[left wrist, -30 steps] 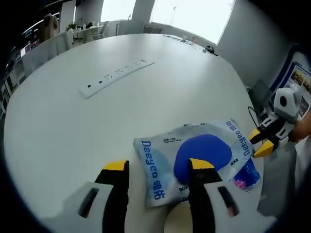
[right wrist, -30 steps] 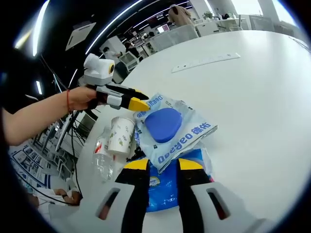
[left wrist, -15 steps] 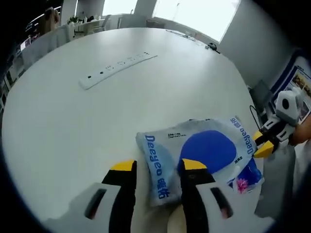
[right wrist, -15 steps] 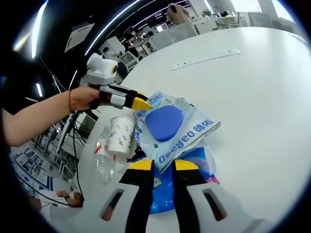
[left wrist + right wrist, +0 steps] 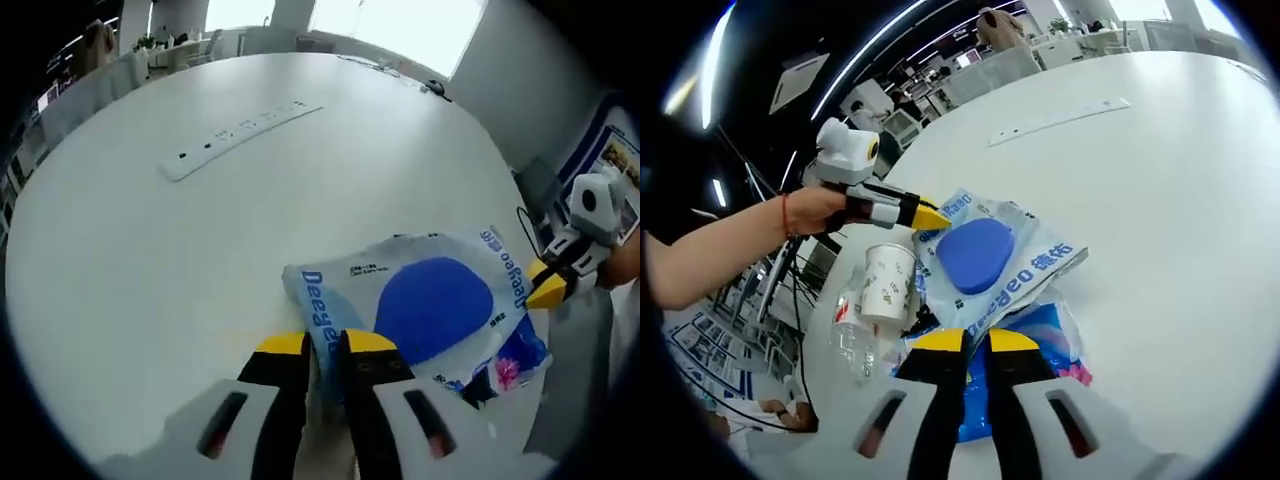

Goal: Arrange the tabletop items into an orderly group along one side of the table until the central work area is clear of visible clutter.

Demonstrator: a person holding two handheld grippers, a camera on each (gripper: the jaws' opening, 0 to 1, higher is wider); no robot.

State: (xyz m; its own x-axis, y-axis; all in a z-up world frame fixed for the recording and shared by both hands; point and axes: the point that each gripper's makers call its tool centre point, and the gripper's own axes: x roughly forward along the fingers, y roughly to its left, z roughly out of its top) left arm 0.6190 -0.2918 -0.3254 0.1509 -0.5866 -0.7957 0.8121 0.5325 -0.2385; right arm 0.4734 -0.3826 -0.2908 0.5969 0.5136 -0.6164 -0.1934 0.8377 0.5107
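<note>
Left hand-held gripper (image 5: 325, 345) pinched on wipes pack (image 5: 420, 305) edge, lower centre; right hand-held gripper (image 5: 975, 342) clamped on blue bag (image 5: 1025, 350); cup (image 5: 885, 283) left.

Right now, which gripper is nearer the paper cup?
Left. The left gripper pinches the wipes pack just above the cup; the right gripper is farther off, on the blue packet.

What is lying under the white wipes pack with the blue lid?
Under the white wipes pack lies a blue packet, its edge showing a pink flower print. The rest of the packet is covered, so its label cannot be read.
</note>
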